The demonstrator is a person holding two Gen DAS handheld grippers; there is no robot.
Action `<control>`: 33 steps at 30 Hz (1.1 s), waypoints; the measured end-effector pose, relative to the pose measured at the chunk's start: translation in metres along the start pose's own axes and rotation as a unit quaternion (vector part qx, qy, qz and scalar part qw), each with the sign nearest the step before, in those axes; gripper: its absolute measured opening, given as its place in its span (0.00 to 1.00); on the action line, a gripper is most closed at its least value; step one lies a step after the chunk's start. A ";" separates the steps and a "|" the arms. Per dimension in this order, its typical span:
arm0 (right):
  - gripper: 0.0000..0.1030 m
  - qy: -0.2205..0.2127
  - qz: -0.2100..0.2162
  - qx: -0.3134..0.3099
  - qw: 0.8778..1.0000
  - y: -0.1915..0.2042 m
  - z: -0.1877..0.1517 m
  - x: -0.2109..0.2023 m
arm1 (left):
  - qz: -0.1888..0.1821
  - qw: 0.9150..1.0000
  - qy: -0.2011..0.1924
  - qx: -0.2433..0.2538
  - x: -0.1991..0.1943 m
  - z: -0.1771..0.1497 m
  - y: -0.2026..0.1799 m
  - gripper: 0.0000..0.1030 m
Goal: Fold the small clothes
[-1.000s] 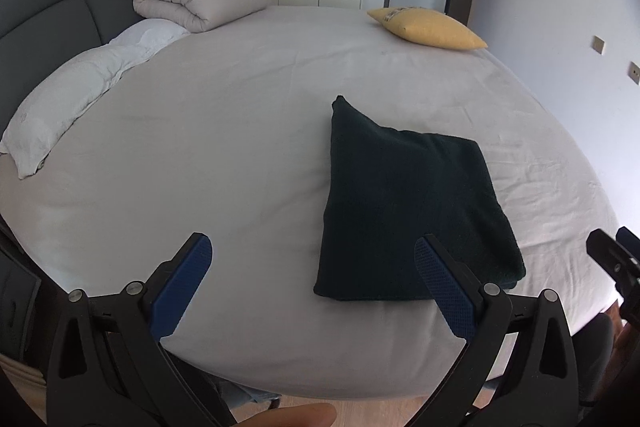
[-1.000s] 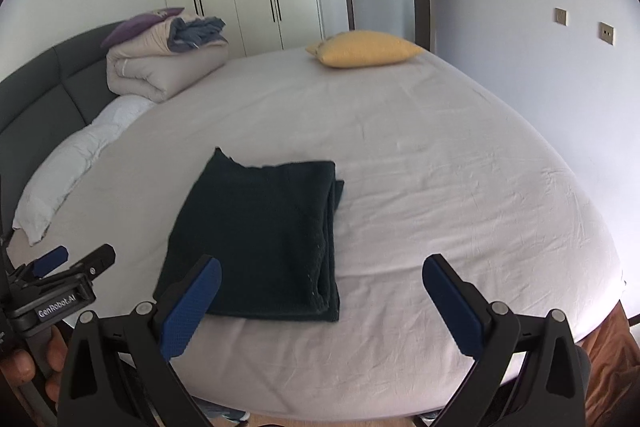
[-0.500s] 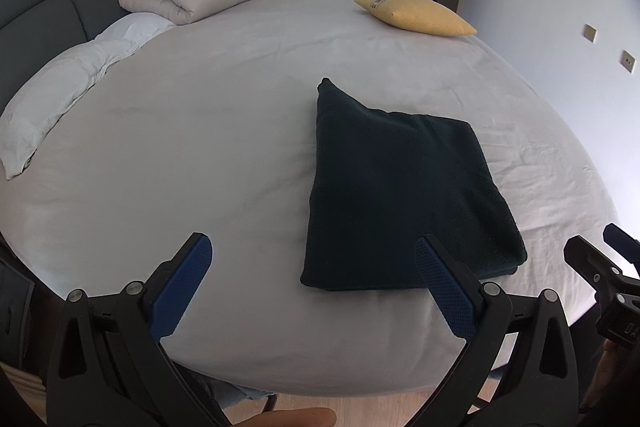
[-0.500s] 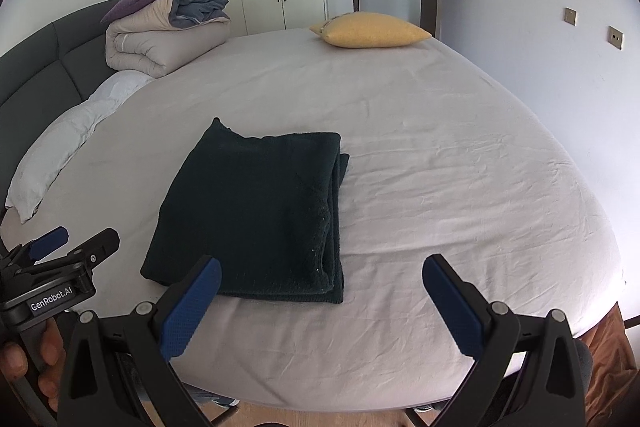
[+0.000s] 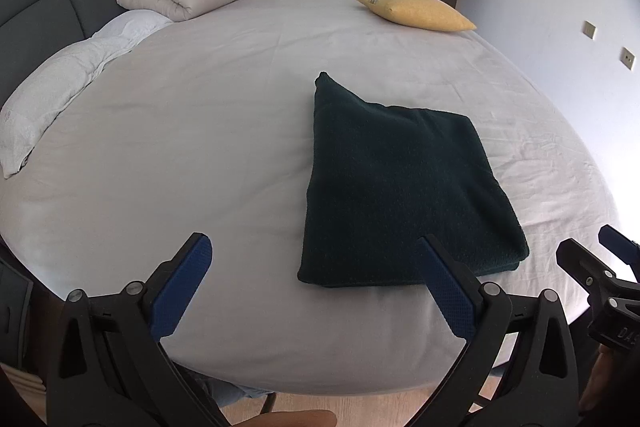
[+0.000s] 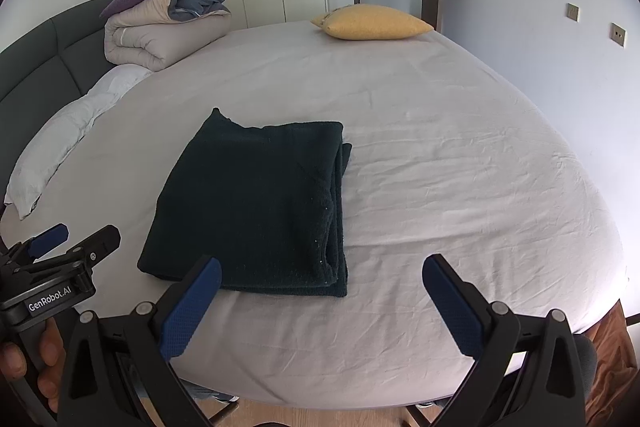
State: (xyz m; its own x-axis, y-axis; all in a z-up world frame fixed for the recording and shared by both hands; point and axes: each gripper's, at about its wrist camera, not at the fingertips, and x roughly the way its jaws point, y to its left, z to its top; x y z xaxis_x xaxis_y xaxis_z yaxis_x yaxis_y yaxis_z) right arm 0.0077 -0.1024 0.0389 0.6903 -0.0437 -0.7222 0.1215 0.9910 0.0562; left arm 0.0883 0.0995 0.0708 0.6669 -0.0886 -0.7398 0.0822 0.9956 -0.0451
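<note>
We hold both tongs wide apart and empty above the near edge of the bed (image 5: 200,131): left tongs (image 5: 316,279), right tongs (image 6: 322,297). The dark garment (image 6: 256,203) lies folded flat on the sheet, just beyond them.

Nubbly dark knit garment (image 5: 404,187); matt sheet (image 5: 200,131)

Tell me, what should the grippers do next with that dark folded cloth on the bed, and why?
Probably nothing more than pull back. The dark green knitted garment already lies folded in a neat rectangle on the pale grey bed sheet, and both the left hand-held gripper and the right hand-held gripper are open, empty and off it.
</note>
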 end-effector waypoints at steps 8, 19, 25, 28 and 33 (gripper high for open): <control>1.00 0.003 0.001 0.002 1.000 0.001 -0.001 0.001 | 0.001 1.000 0.001 -0.001 0.000 0.000 -0.001 1.00; 1.00 0.005 0.001 0.002 1.000 0.001 -0.001 0.002 | 0.001 1.000 0.002 0.001 0.003 0.001 0.002 1.00; 1.00 0.006 0.001 0.003 1.000 0.001 -0.002 0.002 | 0.000 1.000 0.002 0.001 0.004 0.001 0.001 1.00; 1.00 0.006 0.001 0.003 1.000 0.001 -0.002 0.002 | 0.000 1.000 0.002 0.001 0.004 0.001 0.001 1.00; 1.00 0.006 0.001 0.004 1.000 0.003 -0.003 0.001 | 0.000 1.000 0.002 0.001 0.004 0.000 0.001 1.00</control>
State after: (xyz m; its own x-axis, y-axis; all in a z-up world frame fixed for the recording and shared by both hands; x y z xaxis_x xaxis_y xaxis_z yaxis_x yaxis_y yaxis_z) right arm 0.0067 -0.0992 0.0363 0.6816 -0.0395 -0.7307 0.1259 0.9900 0.0639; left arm 0.0912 0.0997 0.0683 0.6637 -0.0878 -0.7428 0.0827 0.9956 -0.0437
